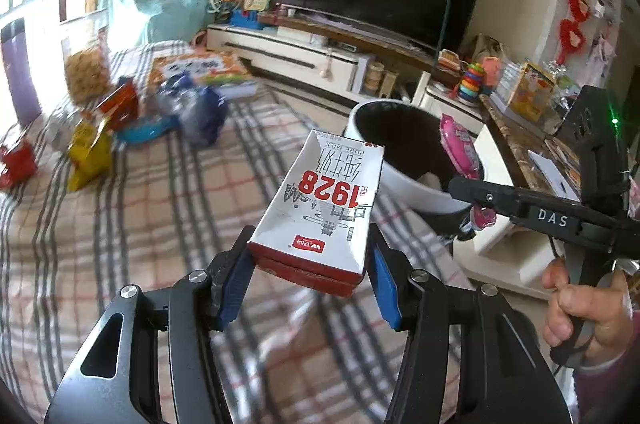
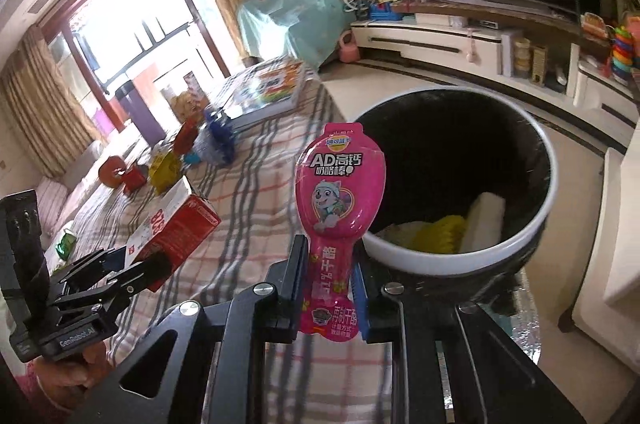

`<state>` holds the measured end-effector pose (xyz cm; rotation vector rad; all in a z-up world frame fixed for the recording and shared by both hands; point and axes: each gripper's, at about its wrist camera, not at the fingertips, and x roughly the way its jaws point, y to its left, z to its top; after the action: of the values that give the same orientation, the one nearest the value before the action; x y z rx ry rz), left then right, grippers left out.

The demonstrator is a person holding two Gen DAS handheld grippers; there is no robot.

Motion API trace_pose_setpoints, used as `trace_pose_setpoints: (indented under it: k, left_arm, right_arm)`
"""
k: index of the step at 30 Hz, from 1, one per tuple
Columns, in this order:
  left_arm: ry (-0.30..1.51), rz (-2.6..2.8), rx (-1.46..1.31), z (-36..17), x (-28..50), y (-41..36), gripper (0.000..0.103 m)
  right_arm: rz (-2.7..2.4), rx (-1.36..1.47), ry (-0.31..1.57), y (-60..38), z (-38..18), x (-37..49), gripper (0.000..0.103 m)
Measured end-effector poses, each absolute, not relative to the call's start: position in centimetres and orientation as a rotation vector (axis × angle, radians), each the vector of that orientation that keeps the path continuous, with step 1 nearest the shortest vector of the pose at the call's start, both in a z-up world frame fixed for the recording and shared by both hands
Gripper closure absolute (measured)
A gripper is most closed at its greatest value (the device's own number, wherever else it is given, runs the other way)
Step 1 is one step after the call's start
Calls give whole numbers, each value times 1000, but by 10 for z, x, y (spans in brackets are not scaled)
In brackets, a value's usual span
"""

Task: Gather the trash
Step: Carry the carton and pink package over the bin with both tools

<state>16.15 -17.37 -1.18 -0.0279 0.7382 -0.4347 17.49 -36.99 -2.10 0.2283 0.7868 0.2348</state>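
Looking along your left claw (image 1: 310, 278), you see its blue-padded fingers (image 1: 386, 286) clamped on the red base of a flattened white milk carton (image 1: 320, 208), glossy card printed "1928" in red and "PURE MILK" at the far end. Beyond the carton's tip stands the round white bin (image 1: 404, 184) with its dark inside. To the claw's right, your other tool, lettered "DAS", holds a pink wrapper (image 1: 460, 148) over the bin's rim. Crumpled packets (image 1: 90, 152) lie far left on the plaid cloth (image 1: 160, 224).

Turning to your right claw (image 2: 326, 288), it pinches the narrow stem of a shiny pink spoon-shaped wrapper (image 2: 340, 184), marked "AD" above a cartoon puppy. Just right and ahead sits the bin (image 2: 520, 236), yellow and white scraps inside. Far left, your left claw (image 2: 156, 256) grips the carton (image 2: 176, 228).
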Motion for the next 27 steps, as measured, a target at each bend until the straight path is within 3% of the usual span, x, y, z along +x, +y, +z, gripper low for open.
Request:
trace_pose_setpoints:
  k: [27]
  left_arm:
    - [716,-534,99,3,214,-269,50]
  right_arm:
    - [140,326,816,-445,-30,217,82]
